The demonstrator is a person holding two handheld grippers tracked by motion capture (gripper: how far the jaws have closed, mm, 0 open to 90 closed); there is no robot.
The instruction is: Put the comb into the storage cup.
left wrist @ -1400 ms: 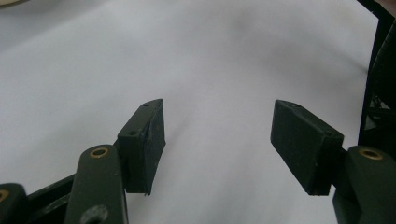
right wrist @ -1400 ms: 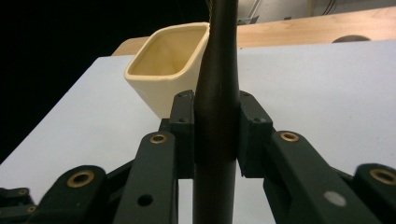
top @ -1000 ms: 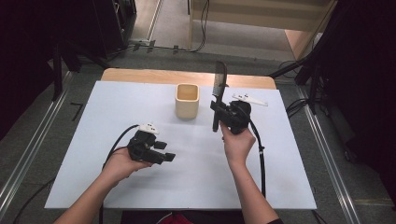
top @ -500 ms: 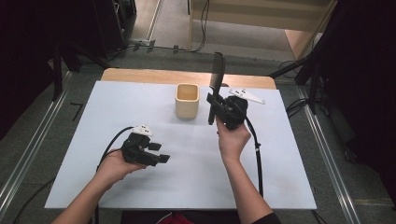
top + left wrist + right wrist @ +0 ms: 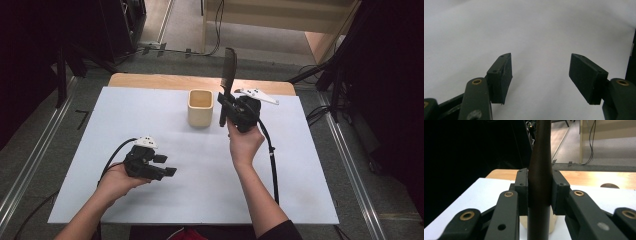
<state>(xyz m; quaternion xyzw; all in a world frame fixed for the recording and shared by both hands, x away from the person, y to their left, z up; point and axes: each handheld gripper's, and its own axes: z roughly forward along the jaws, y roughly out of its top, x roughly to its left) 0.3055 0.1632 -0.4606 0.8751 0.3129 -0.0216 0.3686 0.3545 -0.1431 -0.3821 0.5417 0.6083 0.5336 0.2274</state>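
On my left, the left gripper (image 5: pixel 167 166) rests low on the smooth white table sheet (image 5: pixel 90 130), its matte black jaws spread wide with nothing between them. Past the squarish beige cup (image 5: pixel 200 107), my right gripper (image 5: pixel 539 192) pinches a dark, slim comb (image 5: pixel 228 80) upright above the table beside that cup; I can read no writing anywhere.

Your three camera views
High view looks down on the table (image 5: pixel 300 165); right gripper view, close, shares its far edge (image 5: pixel 584 176).

No readable text, label or number anywhere — none at all
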